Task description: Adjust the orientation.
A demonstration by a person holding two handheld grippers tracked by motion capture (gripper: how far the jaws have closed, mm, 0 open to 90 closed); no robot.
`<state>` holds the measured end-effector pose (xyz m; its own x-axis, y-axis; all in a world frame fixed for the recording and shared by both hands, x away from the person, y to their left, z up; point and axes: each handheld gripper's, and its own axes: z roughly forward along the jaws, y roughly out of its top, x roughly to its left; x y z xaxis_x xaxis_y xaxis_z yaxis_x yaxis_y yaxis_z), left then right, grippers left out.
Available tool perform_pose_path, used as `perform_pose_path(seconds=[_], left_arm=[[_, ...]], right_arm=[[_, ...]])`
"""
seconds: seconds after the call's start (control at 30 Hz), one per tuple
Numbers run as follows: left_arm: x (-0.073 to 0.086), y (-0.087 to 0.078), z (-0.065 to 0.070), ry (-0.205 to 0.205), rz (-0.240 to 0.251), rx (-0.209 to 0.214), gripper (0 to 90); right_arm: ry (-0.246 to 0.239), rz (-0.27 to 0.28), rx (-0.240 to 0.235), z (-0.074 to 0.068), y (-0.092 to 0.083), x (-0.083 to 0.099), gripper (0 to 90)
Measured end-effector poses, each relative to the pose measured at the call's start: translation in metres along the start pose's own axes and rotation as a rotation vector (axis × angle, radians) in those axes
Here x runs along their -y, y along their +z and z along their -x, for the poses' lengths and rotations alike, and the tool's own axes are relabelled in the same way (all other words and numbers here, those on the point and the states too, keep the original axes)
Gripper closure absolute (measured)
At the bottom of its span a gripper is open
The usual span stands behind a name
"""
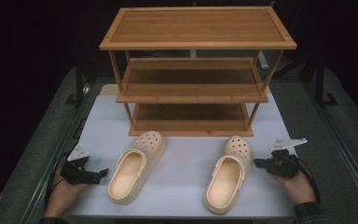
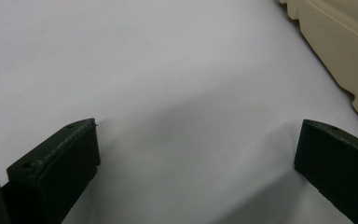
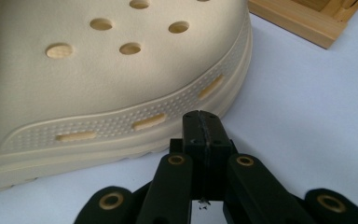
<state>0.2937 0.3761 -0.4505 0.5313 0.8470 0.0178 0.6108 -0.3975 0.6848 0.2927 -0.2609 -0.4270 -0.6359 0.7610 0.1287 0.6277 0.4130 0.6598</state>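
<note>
Two cream clogs lie on the white table [image 1: 182, 158], toes toward a three-tier wooden rack [image 1: 193, 70]. The left clog [image 1: 135, 164] has my left gripper [image 1: 103, 172] just to its left, low over the table; in the left gripper view its jaws stand wide apart with bare table [image 2: 168, 93] between them and the clog's sole edge [image 2: 345, 51] at the upper right. The right clog [image 1: 230, 172] has my right gripper [image 1: 257, 163] close beside its right side. In the right gripper view the jaws [image 3: 203, 122] are pressed together, empty, just short of the clog's ribbed side [image 3: 121, 93].
The rack's bottom shelf [image 1: 191, 119] stands just behind the clogs; its corner [image 3: 303, 23] appears in the right gripper view. Dark floor and metal rails flank the table. A person's hands hold both grippers near the table's front edge.
</note>
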Motion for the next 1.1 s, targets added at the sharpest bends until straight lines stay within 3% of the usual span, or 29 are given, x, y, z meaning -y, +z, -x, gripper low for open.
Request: perform_pose_path(seconds=[0.13, 0.5, 0.83, 1.1], left_arm=[[0.0, 0.0, 0.0, 0.0, 0.0, 0.0, 0.0], [0.0, 0.0, 0.0, 0.0, -0.001, 0.0, 0.0], [0.0, 0.0, 0.0, 0.0, -0.002, 0.001, 0.0], [0.0, 0.0, 0.0, -0.001, -0.002, 0.001, 0.0]], right_arm=[[-0.006, 0.023, -0.013, 0.002, 0.002, -0.003, 90.0], [-0.005, 0.016, -0.033, 0.007, 0.012, -0.009, 90.0], [-0.049, 0.004, -0.054, -0.005, 0.031, -0.032, 90.0], [-0.053, 0.0, -0.074, -0.007, 0.04, -0.041, 90.0]])
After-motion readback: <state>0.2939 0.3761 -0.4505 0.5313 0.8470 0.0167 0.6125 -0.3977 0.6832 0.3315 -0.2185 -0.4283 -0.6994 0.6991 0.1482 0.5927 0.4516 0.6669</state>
